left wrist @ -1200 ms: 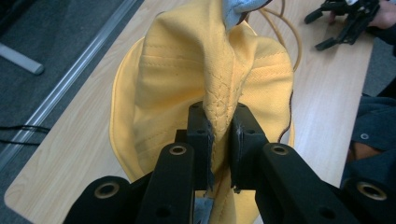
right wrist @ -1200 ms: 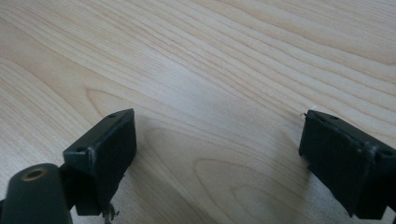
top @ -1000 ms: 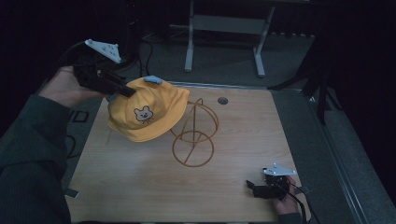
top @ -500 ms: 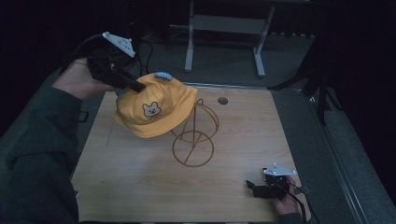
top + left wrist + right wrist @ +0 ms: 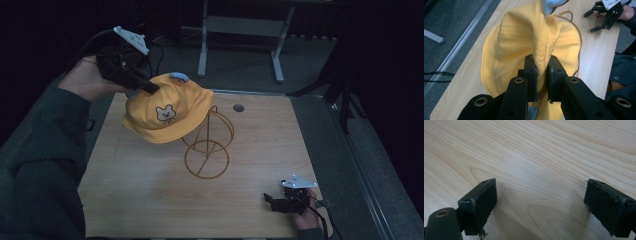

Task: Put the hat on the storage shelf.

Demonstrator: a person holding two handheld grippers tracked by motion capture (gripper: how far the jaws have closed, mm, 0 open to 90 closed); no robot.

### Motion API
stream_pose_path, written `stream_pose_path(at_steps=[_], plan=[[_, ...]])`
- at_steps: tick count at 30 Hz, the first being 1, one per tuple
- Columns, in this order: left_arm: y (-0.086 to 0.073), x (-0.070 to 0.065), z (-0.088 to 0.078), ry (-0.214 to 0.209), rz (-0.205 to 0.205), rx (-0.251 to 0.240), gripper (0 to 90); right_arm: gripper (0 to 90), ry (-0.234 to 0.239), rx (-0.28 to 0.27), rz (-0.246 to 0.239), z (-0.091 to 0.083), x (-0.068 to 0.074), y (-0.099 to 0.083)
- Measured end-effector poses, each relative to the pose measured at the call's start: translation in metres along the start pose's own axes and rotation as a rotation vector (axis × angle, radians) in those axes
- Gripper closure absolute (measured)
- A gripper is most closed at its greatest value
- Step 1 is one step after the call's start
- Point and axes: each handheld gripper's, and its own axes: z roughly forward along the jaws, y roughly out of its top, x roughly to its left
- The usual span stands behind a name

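If you scan from the left in the high view, first up is the left gripper [image 5: 150, 89], held up off the table in a hand with a dark green sleeve. Its jaws are pinched tight on a fold of fabric of the one yellow hat [image 5: 167, 110], and the left gripper view shows that really well: a ridge of stitched yellow cloth squeezed between the two black pads [image 5: 532, 72]. So the hat hangs in the air above the back left part of the wooden table [image 5: 140, 200], partly over the wire stand. It's got one little bear face on the front and a pale blue bit on top [image 5: 178, 76].

Next, roughly mid-table, one orange wire stand [image 5: 207, 150], round base ring with a hoop rising from it. Nothing's sitting on it, the hat overlaps its top from this angle but I can't tell whether they touch. One small dark round hole [image 5: 238, 107] sits in the tabletop behind it.

Far right, near the front edge, the right gripper [image 5: 270, 201] rests low on the wood with its jaws spread wide, nothing between them but bare table.
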Motion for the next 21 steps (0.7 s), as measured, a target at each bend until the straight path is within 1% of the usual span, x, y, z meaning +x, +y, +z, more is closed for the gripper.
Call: stream_pose_path(at_steps=[3, 5, 6, 7, 11, 12, 13, 17, 18, 19, 21], plan=[[0.004, -0.001, 0.003, -0.014, 0.011, -0.008, 80.1, 11.0, 0.0, 0.0, 0.0, 0.0, 0.0, 0.0], [0.008, -0.003, 0.006, -0.021, 0.021, -0.003, 80.1, 11.0, 0.0, 0.002, 0.003, 0.0, 0.0, 0.0], [0.012, -0.005, 0.011, -0.026, 0.029, 0.004, 80.0, 11.0, 0.001, 0.002, 0.002, 0.0, 0.0, 0.0], [0.012, -0.005, 0.011, -0.026, 0.029, 0.004, 79.9, 11.0, 0.001, 0.002, 0.002, 0.0, 0.0, 0.0], [0.02, -0.007, 0.023, -0.038, 0.042, 0.012, 79.6, 11.0, -0.001, 0.004, 0.002, 0.0, 0.0, 0.0], [0.024, -0.008, 0.029, -0.046, 0.046, 0.011, 79.2, 11.0, 0.0, 0.004, 0.003, 0.0, 0.0, 0.0], [0.024, -0.008, 0.029, -0.046, 0.046, 0.011, 79.0, 11.0, 0.0, 0.004, 0.003, 0.0, 0.0, 0.0], [0.036, -0.011, 0.042, -0.054, 0.061, 0.024, 78.3, 11.0, 0.0, 0.005, 0.005, 0.0, 0.0, 0.0], [0.042, -0.013, 0.048, -0.057, 0.07, 0.032, 77.9, 11.0, 0.0, 0.005, 0.005, 0.0, 0.0, 0.0], [0.042, -0.013, 0.048, -0.057, 0.07, 0.032, 77.8, 11.0, 0.0, 0.005, 0.006, 0.0, 0.0, 0.0], [0.048, -0.015, 0.055, -0.059, 0.079, 0.041, 77.7, 11.0, 0.0, 0.005, 0.006, 0.0, 0.0, 0.0]])
